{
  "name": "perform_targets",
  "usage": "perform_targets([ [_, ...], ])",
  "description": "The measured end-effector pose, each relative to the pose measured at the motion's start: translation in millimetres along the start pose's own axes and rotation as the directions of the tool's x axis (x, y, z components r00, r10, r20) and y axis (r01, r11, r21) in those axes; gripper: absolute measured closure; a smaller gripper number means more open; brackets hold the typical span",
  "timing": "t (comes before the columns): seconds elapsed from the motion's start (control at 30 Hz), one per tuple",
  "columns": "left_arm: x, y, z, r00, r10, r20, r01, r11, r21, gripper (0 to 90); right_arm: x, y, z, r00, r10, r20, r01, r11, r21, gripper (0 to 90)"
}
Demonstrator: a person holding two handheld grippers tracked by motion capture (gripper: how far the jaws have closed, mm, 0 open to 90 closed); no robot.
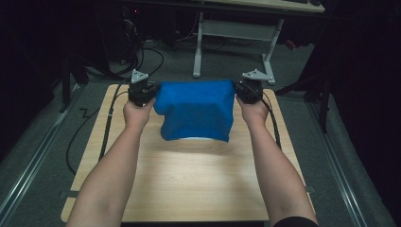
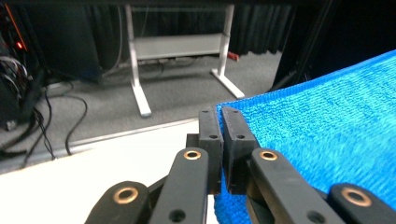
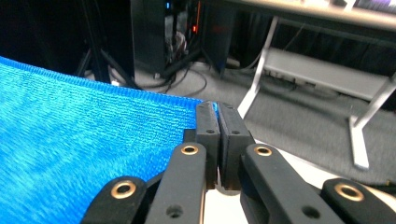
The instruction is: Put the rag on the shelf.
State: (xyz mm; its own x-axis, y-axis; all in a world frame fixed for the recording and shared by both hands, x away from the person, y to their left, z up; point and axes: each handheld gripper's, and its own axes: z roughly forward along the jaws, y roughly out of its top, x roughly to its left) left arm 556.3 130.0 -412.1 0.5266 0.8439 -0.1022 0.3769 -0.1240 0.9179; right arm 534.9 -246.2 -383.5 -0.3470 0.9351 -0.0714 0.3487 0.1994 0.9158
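From the high view, a bright blue terry-cloth towel (image 1: 196, 111) hangs stretched between the left gripper (image 1: 142, 92) and right gripper (image 1: 249, 90) above the far half of the pale wooden table (image 1: 189, 184). The left gripper view shows its black jaws pinched tight on the towel's corner (image 2: 327, 140). The right gripper view shows that gripper's jaws clamped on the opposite corner (image 3: 84, 144).

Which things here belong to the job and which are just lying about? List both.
In the job: blue towel, left gripper, right gripper, both clamped on its top corners; wooden table.
Lying about: white desk frame, floor cables.
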Motion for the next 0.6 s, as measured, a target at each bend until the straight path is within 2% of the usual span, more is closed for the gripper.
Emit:
perform_targets([
  [0.03, -0.1, -3.5, 2.1, 1.0000, -0.001, 0.002, 0.001, 0.9997, 0.025, 88.0, 0.2, -5.4, 2.4, 0.9999, 0.010, -0.002, -0.010, 1.000, 0.011, 89.3],
  [0.1, -0.4, -12.1, 3.2, 0.9999, -0.008, 0.009, 0.008, 0.9995, 0.030, 88.0, 0.8, -16.6, 6.4, 0.9996, 0.024, -0.012, -0.023, 0.999, 0.037, 89.3],
  [0.2, 1.2, -25.6, 3.1, 0.9989, -0.042, 0.019, 0.041, 0.9980, 0.048, 88.0, 3.8, -33.6, 8.7, 0.9990, 0.039, -0.022, -0.038, 0.998, 0.058, 89.3],
  [0.3, -1.8, -40.2, 3.8, 0.9989, -0.040, 0.023, 0.038, 0.9968, 0.070, 88.0, 6.1, -48.3, 8.7, 0.9981, 0.053, -0.029, -0.051, 0.996, 0.077, 89.3],
  [0.43, -6.5, -55.9, 4.7, 0.9970, -0.065, 0.042, 0.062, 0.9943, 0.087, 87.9, 10.1, -63.0, 7.6, 0.9969, 0.069, -0.037, -0.065, 0.993, 0.100, 89.2],
  [0.5, -9.3, -61.3, 6.7, 0.9966, -0.064, 0.052, 0.058, 0.9920, 0.112, 87.7, 11.9, -69.3, 7.0, 0.9970, 0.067, -0.039, -0.063, 0.992, 0.108, 89.2],
  [0.53, -10.9, -64.1, 6.8, 0.9965, -0.064, 0.053, 0.058, 0.9928, 0.104, 87.6, 12.9, -72.4, 6.6, 0.9968, 0.069, -0.040, -0.064, 0.992, 0.113, 89.2],
  [0.6, -11.4, -69.0, 7.9, 0.9941, -0.089, 0.062, 0.082, 0.9911, 0.105, 87.6, 14.8, -78.6, 6.0, 0.9957, 0.081, -0.045, -0.075, 0.989, 0.125, 89.2],
])
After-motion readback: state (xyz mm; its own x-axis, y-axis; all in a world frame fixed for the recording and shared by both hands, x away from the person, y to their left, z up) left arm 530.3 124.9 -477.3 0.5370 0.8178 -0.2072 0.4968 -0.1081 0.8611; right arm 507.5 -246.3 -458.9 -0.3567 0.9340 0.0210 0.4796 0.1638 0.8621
